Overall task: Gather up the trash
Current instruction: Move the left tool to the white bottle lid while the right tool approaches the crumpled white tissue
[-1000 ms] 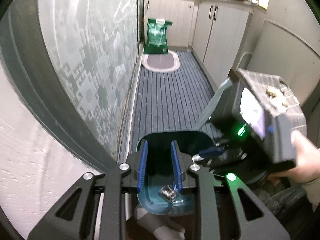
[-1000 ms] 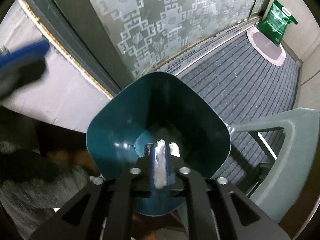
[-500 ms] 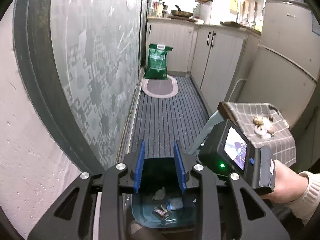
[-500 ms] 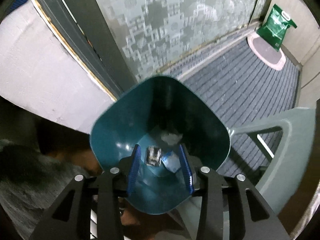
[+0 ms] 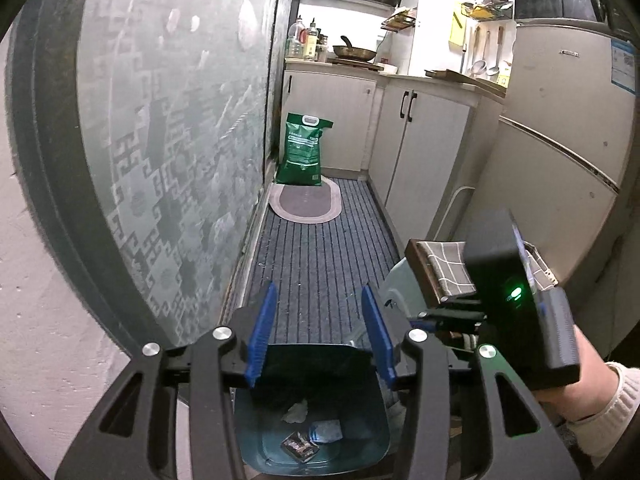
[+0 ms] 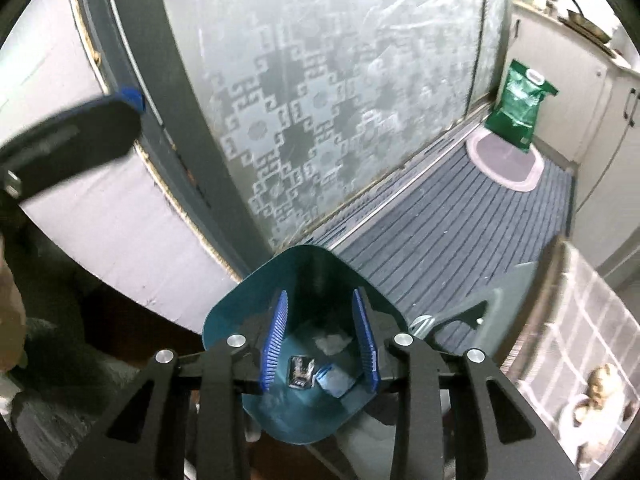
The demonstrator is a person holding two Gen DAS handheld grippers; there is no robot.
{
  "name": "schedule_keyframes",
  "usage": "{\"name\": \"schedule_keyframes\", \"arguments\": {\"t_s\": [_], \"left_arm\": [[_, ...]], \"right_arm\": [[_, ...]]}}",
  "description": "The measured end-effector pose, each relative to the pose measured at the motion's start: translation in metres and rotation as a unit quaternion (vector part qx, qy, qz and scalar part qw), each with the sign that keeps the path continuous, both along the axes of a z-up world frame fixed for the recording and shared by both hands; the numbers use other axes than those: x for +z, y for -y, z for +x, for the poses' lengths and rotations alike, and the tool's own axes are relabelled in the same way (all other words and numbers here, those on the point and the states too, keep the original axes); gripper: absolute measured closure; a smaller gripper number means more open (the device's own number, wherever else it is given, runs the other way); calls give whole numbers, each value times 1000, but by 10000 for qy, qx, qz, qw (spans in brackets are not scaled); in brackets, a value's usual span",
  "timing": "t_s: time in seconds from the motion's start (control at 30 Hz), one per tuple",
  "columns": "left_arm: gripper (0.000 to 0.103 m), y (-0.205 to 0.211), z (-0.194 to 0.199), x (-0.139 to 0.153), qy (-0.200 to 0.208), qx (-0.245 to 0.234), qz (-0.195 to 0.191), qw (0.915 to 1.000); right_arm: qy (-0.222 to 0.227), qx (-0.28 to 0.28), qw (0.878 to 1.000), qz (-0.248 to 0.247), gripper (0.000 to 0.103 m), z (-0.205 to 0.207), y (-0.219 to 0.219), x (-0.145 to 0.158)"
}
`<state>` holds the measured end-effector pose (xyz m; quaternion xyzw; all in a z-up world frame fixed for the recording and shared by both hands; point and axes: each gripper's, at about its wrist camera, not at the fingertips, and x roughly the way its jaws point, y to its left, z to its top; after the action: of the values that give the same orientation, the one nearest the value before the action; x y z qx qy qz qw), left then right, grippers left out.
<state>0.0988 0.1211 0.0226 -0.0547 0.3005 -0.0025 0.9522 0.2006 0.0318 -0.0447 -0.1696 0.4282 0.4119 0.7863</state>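
From the left wrist, the left gripper (image 5: 320,330) is being held above a teal bin (image 5: 372,436); its jaws are opening, with nothing between them. A dark wrapper (image 5: 299,445) and crumpled paper (image 5: 296,412) are lying below.

From the right wrist, the right gripper (image 6: 320,338) is being closed, empty, over the same bin (image 6: 240,320); the wrapper (image 6: 301,371) is lying beneath it.
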Motion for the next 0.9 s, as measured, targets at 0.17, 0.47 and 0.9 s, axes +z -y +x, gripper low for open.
{"name": "schedule_keyframes", "arguments": {"t_s": [0.17, 0.47, 0.9], "left_arm": [[54, 14, 7, 0, 1, -114, -60, 9999], [52, 54, 22, -5, -86, -491, -32, 9988], [48, 124, 43, -23, -331, -1107, 143, 9932]], "right_arm": [[181, -209, 9996, 55, 70, 5, 26, 11], [421, -637, 9970, 115, 70, 18, 81, 28], [538, -1331, 9894, 197, 70, 36, 156, 39]]}}
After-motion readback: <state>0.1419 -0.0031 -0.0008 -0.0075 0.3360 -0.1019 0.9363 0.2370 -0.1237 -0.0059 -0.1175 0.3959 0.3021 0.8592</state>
